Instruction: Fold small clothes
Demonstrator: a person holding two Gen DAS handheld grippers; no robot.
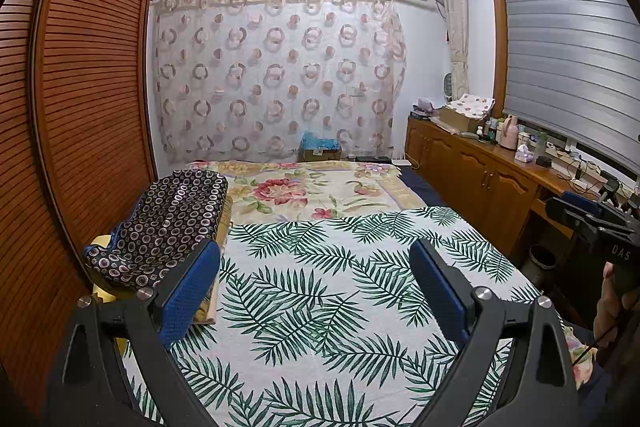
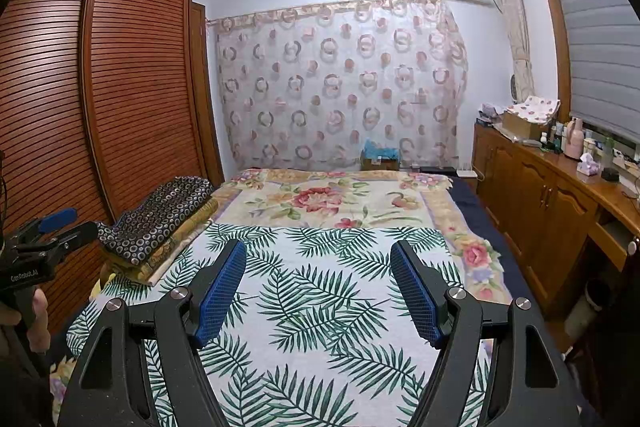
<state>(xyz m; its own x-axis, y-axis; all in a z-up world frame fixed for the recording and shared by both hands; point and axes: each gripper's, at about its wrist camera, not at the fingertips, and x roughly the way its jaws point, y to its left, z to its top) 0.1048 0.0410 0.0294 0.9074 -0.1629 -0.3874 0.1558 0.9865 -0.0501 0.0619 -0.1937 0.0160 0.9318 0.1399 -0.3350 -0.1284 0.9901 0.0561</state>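
A dark garment with small ring patterns (image 1: 168, 227) lies folded on top of a stack of folded cloths at the bed's left edge; it also shows in the right wrist view (image 2: 160, 217). My left gripper (image 1: 316, 259) is open and empty above the palm-leaf sheet (image 1: 320, 287), its left finger close beside the stack. My right gripper (image 2: 318, 259) is open and empty above the same sheet (image 2: 320, 299). Each gripper appears at the edge of the other's view: the right one (image 1: 592, 223) and the left one (image 2: 56, 227).
A louvered wooden wardrobe (image 1: 80, 87) runs along the left of the bed. A floral blanket (image 1: 312, 191) covers the far half. A wooden cabinet (image 2: 552, 203) with bottles and boxes stands at the right under a window. A patterned curtain (image 1: 276, 79) hangs on the back wall.
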